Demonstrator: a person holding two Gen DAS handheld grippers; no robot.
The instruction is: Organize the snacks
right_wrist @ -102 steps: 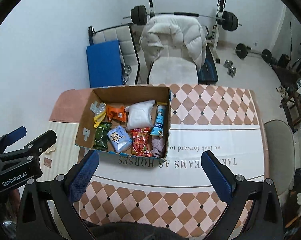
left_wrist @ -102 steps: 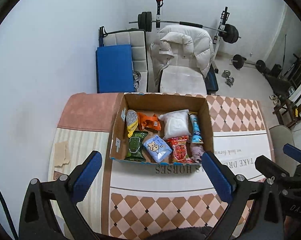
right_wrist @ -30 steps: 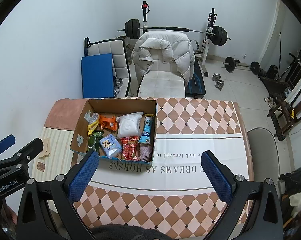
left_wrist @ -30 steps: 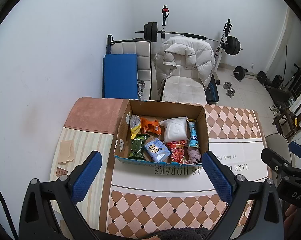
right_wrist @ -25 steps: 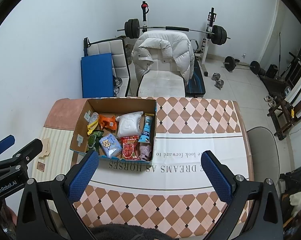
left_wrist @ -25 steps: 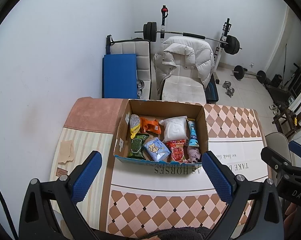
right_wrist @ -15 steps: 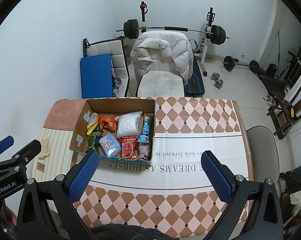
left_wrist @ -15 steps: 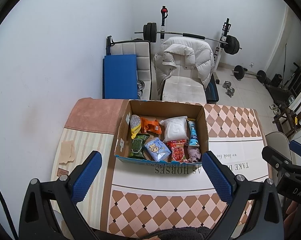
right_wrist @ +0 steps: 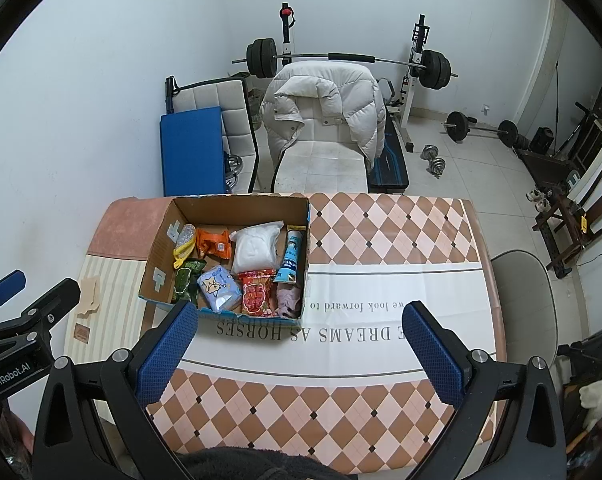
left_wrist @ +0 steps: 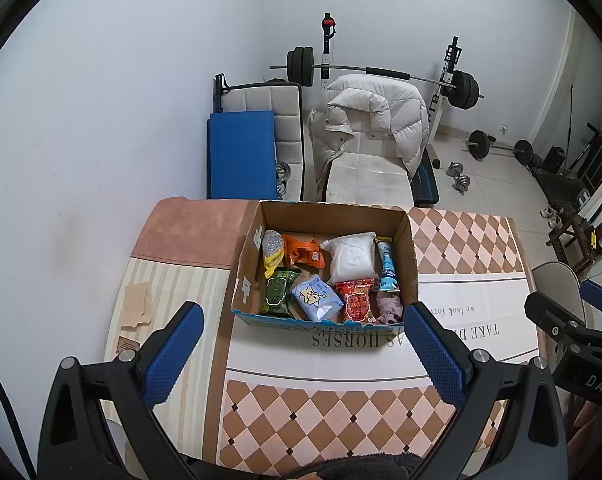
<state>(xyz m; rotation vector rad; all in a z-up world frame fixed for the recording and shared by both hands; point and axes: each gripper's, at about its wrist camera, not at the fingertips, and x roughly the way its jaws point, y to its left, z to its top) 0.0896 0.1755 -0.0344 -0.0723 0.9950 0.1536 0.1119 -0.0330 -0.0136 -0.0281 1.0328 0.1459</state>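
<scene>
Blue-padded fingers spread wide on the left gripper [left_wrist: 299, 354], nothing between them, held high over the bench [left_wrist: 473, 240]. Right gripper [right_wrist: 299, 350] the same: fingers apart, empty, above the checkered cloth. Ahead of both sits the open cardboard box [right_wrist: 237, 204] on the bench's left half, snacks packed inside. Blue tube [right_wrist: 292, 258] lies along the box's right wall, long axis running near to far. White bag [right_wrist: 255, 248] beside it; red packet [right_wrist: 256, 295] and green packet [right_wrist: 187, 280] in the near row.
</scene>
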